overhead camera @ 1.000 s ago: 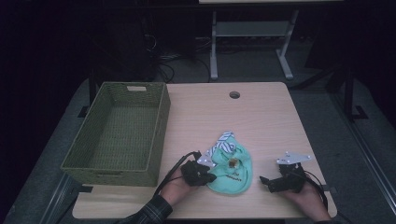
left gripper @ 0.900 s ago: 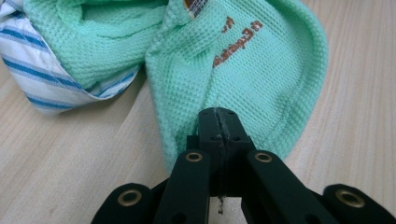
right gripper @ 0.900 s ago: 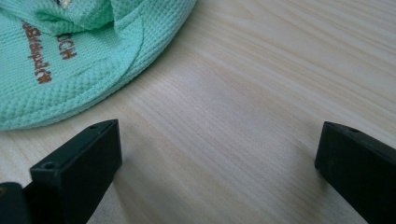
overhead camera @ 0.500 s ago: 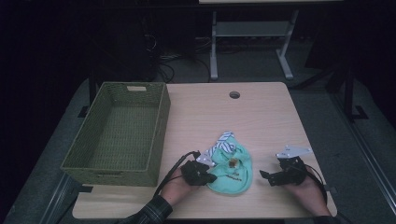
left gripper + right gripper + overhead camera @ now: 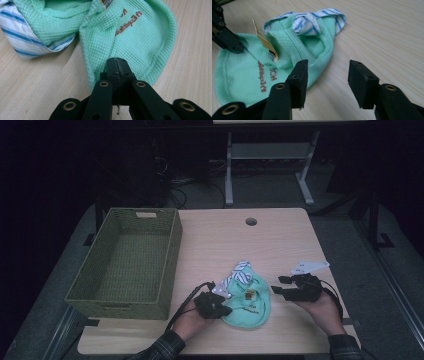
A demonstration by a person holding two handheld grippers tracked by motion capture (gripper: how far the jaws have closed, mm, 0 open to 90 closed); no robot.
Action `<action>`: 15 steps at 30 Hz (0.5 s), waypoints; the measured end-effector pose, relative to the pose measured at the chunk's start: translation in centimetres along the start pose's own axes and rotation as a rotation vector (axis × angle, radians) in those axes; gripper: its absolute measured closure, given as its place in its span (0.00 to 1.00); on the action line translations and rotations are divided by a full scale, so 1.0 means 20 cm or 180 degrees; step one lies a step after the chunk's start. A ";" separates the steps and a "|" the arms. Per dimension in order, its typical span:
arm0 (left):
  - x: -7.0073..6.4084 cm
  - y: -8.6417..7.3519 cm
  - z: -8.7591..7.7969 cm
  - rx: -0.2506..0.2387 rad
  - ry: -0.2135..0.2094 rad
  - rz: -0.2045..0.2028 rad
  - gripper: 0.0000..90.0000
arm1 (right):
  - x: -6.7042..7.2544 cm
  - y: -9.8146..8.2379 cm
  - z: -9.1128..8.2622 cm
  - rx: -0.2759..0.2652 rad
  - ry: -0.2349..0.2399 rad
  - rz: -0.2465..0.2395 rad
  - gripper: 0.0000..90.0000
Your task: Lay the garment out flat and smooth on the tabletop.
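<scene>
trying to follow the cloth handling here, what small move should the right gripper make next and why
Probably bring the right gripper in onto the near edge of the green cloth. Its jaws have just been closing with nothing between them, beside the cloth, while the left gripper is already shut on the opposite edge.

L gripper [image 5: 216, 304] pinching green cloth [image 5: 248, 302] on bench [image 5: 280, 240]; R gripper [image 5: 286, 286] just beside, fingers closing, nothing between. Basket [image 5: 172, 250] at left.

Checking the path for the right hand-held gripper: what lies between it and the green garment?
Only bare table, seen in the right gripper view: the open right hand-held gripper hovers beside the green garment.
</scene>
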State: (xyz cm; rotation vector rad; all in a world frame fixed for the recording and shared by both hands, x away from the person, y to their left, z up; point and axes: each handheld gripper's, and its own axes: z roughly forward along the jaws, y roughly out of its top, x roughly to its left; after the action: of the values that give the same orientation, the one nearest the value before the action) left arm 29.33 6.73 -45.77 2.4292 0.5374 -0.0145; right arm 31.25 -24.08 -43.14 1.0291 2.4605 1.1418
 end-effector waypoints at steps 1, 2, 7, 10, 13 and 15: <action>0.00 0.00 0.00 0.0000 0.0000 0.0000 0.99 | 0.00 0.00 0.00 0.0000 0.0000 0.0000 0.57; 0.00 0.00 0.00 0.0002 0.0003 0.0001 0.99 | 0.01 0.01 0.00 0.0008 0.0019 0.0002 0.59; 0.00 0.00 0.00 -0.0016 -0.0013 -0.0044 0.99 | 0.01 0.08 0.00 -0.0078 0.0086 -0.0068 0.65; 0.00 0.00 0.00 -0.0023 -0.0006 -0.0053 0.99 | 0.02 0.14 0.01 -0.0099 0.0133 -0.0097 0.69; 0.00 0.00 0.00 -0.0021 -0.0025 -0.0075 0.99 | 0.03 0.16 0.02 -0.0113 0.0169 -0.0112 0.70; 0.00 0.00 0.00 -0.0038 -0.0031 -0.0082 0.99 | 0.04 0.20 0.05 -0.0113 0.0211 -0.0154 0.72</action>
State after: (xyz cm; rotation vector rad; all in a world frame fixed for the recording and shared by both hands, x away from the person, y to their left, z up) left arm 29.41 6.76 -45.85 2.4094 0.5628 -0.0339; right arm 33.26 -21.12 -40.76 0.9312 2.4918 1.2187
